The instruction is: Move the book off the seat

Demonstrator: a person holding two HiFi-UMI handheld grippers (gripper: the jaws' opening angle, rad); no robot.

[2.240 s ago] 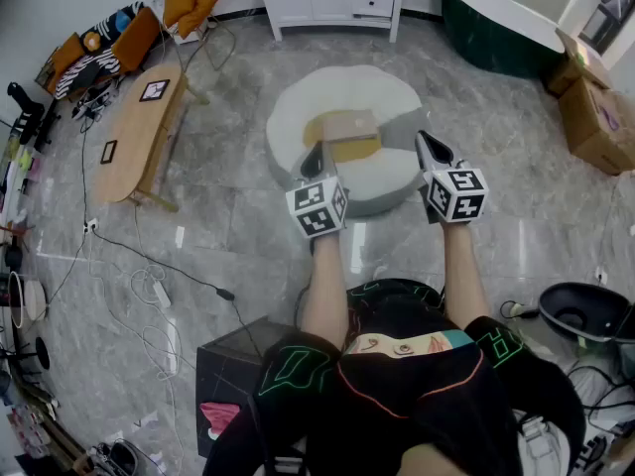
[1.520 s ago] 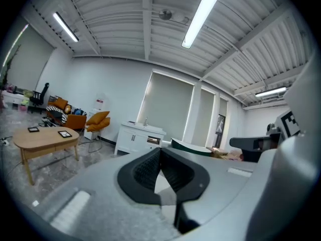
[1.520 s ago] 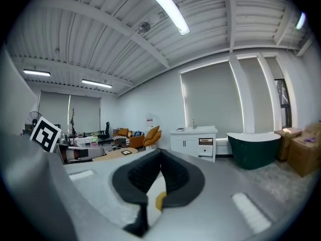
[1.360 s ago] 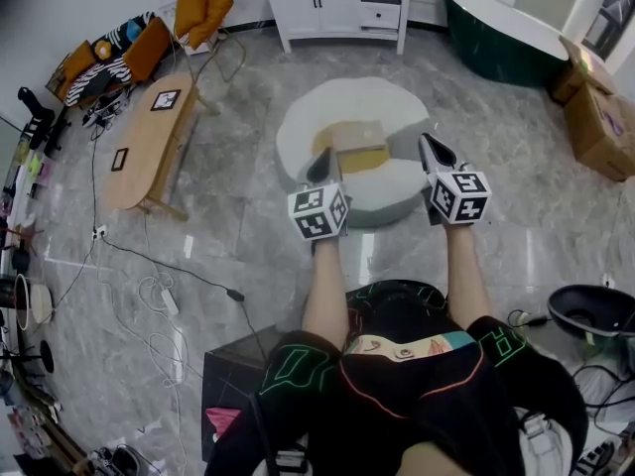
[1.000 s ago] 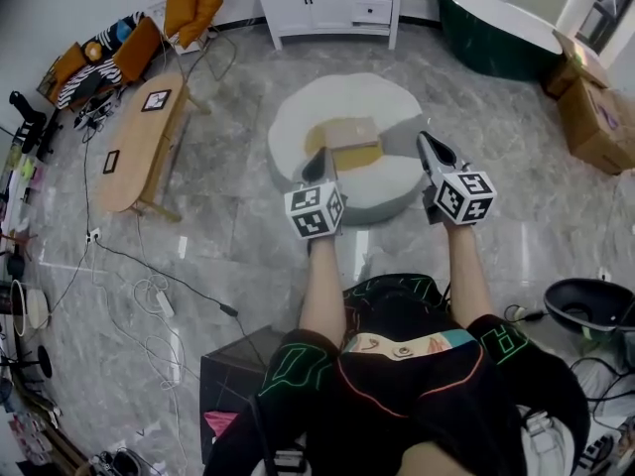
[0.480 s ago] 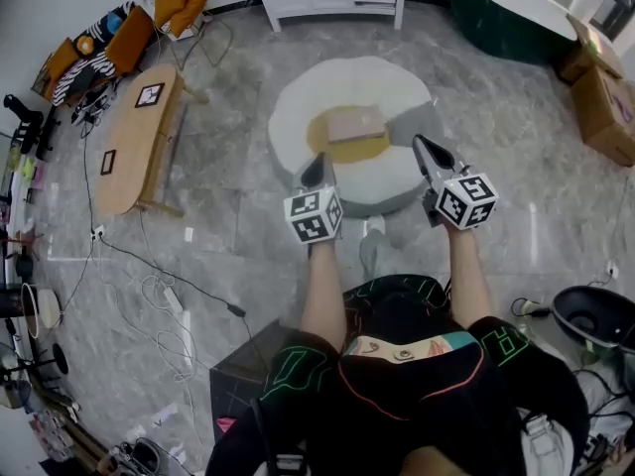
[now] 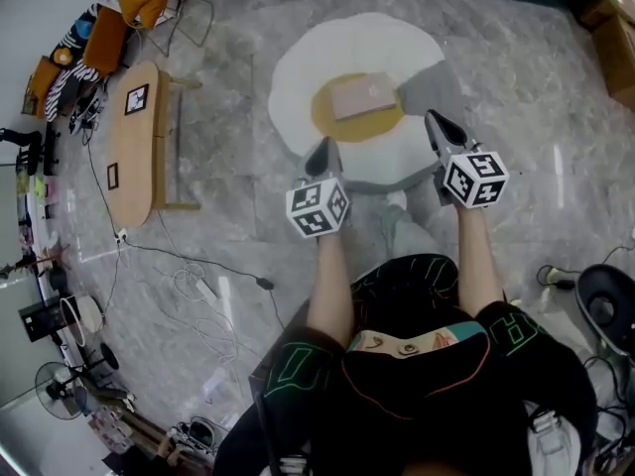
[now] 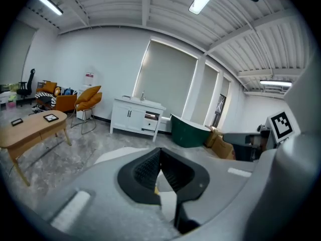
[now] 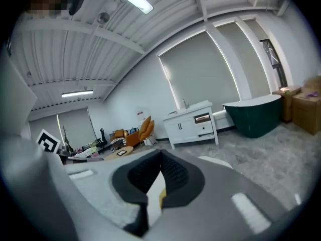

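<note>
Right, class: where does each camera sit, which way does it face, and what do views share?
Head view: on the head, facing steeply down at the book on the seat; forearms, left gripper, right gripper show.
Left gripper view: on that gripper, facing along its shut jaws across the room.
Right gripper view: likewise; neither shows the body.
Shared: both show the white cabinet and green tub.

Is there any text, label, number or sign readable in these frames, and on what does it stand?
No readable words or numbers anywhere.
Book cover: no print can be made out.
Wooden table: two square marker cards, patterns only, no letters.
Left gripper and right gripper cubes: black-and-white square markers, no letters.
</note>
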